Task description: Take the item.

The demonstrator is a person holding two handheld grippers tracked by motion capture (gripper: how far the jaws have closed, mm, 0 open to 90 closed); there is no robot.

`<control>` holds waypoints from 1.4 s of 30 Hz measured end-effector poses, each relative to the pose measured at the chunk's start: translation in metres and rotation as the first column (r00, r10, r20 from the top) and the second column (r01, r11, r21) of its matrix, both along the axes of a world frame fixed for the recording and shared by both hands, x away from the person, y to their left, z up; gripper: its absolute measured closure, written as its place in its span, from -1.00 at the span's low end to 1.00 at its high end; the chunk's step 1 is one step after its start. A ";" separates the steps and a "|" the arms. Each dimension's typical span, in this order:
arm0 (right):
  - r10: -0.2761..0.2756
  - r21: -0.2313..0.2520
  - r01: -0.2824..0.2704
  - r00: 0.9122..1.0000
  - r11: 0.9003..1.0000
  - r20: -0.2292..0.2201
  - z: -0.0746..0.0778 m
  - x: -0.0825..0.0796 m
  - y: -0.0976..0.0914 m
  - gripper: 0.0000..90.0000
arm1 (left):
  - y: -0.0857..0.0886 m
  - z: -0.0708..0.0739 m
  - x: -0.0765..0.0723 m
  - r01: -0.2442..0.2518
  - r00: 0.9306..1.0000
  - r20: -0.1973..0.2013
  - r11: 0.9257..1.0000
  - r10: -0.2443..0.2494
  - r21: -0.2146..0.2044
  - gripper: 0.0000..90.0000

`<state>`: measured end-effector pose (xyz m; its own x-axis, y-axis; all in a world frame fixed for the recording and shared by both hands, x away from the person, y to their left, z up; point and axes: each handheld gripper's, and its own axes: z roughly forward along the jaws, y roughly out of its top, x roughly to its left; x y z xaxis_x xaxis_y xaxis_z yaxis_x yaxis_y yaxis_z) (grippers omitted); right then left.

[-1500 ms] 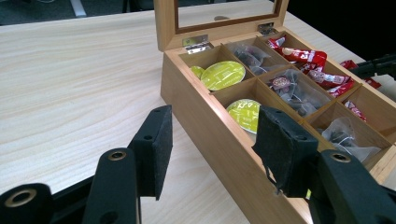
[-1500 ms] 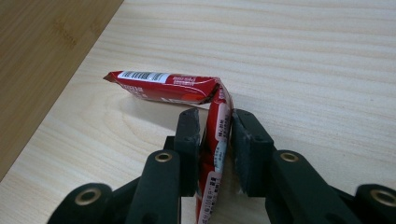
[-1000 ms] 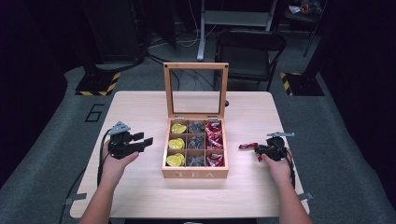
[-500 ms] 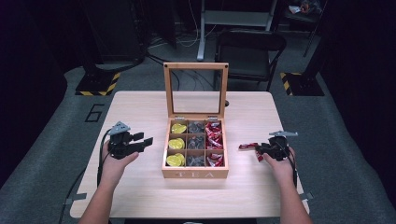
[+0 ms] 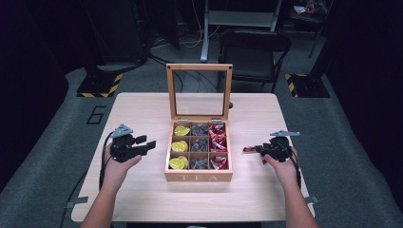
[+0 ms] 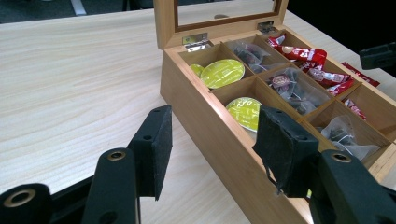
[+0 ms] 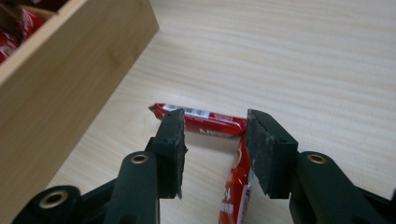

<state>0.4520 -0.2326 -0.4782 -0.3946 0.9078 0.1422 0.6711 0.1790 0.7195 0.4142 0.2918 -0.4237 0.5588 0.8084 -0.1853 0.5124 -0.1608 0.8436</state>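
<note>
Two red foil sachets (image 7: pixel 210 122) are lying on the desk (image 7: pixel 303 56) beneath the right hand-held gripper (image 7: pixel 215 140), whose spread jaws have just been opening, pinching nothing. Left hand-held gripper (image 6: pixel 212 140) is hovering spread and empty. Next it probably calls for another sachet from the wooden tea box (image 5: pixel 198 176).

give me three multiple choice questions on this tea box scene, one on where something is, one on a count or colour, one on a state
1. Where do the two red packets lie?
A. on the table right of the tea box
B. on the box lid
C. on the floor

2. How many compartments does the tea box have?
A. four
B. six
C. nine

3. How do the right gripper jaws stand?
A. clamped on a packet
B. open, gripping nothing
C. shut tight on nothing

Answers:
1 A, they rest on the table beside the box's right wall.
2 C, three rows of three.
3 B, the pads stand apart and have just been opening, with a packet lying below them.
</note>
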 end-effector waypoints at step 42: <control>0.187 0.011 -0.188 0.980 0.982 0.074 0.096 0.046 0.053 0.27 | -0.001 -0.002 0.001 0.005 1.000 -0.008 1.000 -0.005 -0.002 0.02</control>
<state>0.4977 -0.1792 -0.3827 -0.5675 0.8142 0.1226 0.5729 0.2835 0.7691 0.4155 0.2912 -0.4260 0.5613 0.8053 -0.1909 0.5180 -0.1619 0.8400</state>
